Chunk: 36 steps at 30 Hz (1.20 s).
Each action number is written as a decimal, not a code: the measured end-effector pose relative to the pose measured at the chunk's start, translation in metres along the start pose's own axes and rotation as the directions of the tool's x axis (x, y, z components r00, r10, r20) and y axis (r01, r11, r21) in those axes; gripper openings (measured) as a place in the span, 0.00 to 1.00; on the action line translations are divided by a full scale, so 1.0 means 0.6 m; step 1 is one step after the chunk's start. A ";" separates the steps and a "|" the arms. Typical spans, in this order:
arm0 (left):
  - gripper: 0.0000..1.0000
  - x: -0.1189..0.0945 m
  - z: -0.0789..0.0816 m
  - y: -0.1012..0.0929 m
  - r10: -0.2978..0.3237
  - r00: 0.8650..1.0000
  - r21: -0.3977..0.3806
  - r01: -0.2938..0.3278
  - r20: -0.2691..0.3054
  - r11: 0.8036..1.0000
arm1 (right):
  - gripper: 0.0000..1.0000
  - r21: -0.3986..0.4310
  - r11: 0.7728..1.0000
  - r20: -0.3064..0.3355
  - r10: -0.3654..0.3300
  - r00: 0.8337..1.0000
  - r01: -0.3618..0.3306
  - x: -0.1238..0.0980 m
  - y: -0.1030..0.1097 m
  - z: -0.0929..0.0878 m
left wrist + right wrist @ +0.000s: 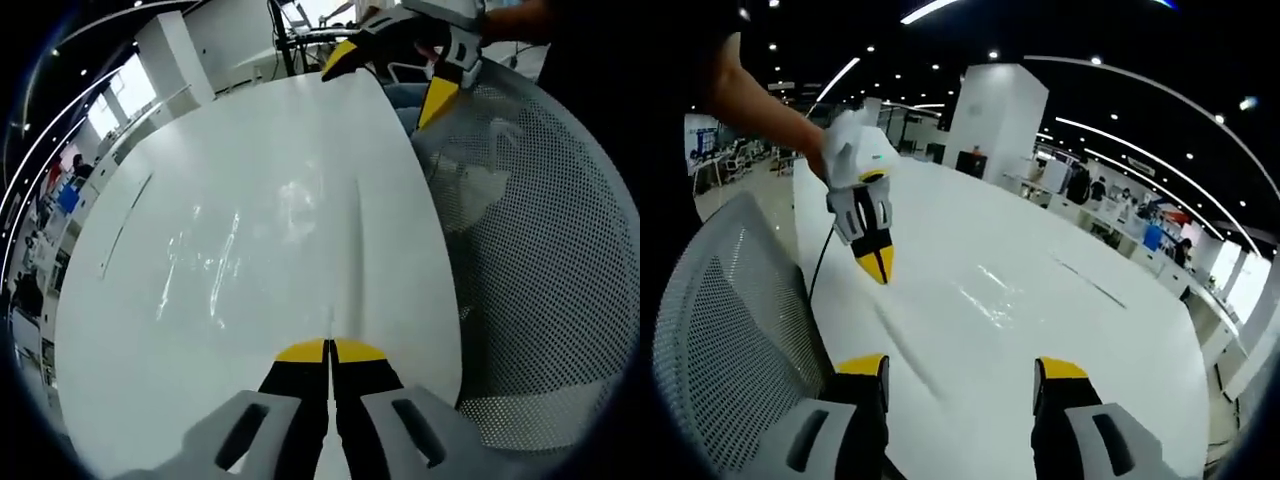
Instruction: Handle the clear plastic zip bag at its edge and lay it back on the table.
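Progress: the bag point(250, 240) lay flat on the table point(380, 150), out past my jaws. I judged the lay-down done, only the pull-back left.
Left gripper point(329, 352): jaws pressed together, yellow tips touching, nothing between them that I could see, just short of the bag's near edge.
Right gripper point(962, 368): jaws spread wide, empty, above the table's near edge.
Bag: glinted mid-table point(990, 295), beyond both grippers.
Count: one bag, one table, two grippers, one mesh chair point(540, 250) beside the table.

Zip bag point(230, 250) flat on table point(390, 300); mesh chair point(560, 270) beside table edge.
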State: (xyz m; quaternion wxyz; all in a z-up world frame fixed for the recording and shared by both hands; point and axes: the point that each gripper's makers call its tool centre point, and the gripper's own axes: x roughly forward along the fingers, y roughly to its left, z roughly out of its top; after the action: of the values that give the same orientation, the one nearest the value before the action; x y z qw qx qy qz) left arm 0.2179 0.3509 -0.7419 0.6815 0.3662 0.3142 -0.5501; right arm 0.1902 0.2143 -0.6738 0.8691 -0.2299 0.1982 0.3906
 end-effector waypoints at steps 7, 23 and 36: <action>0.00 -0.018 0.022 -0.012 -0.006 1.000 0.010 0.006 -0.002 1.000 | 0.41 -0.070 0.994 0.006 0.086 0.996 -0.085 0.027 0.019 0.024; 0.00 -0.039 0.068 -0.031 -0.019 1.000 0.043 0.019 -0.015 0.999 | 0.18 -0.215 0.952 -0.023 0.217 0.976 -0.217 0.075 0.057 0.038; 0.00 -0.045 0.083 -0.034 -0.002 1.000 0.096 0.000 0.020 0.995 | 0.01 -0.294 0.920 -0.064 0.251 0.966 -0.258 0.091 0.068 0.024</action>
State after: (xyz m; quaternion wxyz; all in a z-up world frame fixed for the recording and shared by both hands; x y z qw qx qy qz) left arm 0.1940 0.3201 -0.6957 0.6662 0.3928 0.2808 -0.5684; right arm 0.1949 0.2783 -0.7003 0.7634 -0.3362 0.1755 0.5228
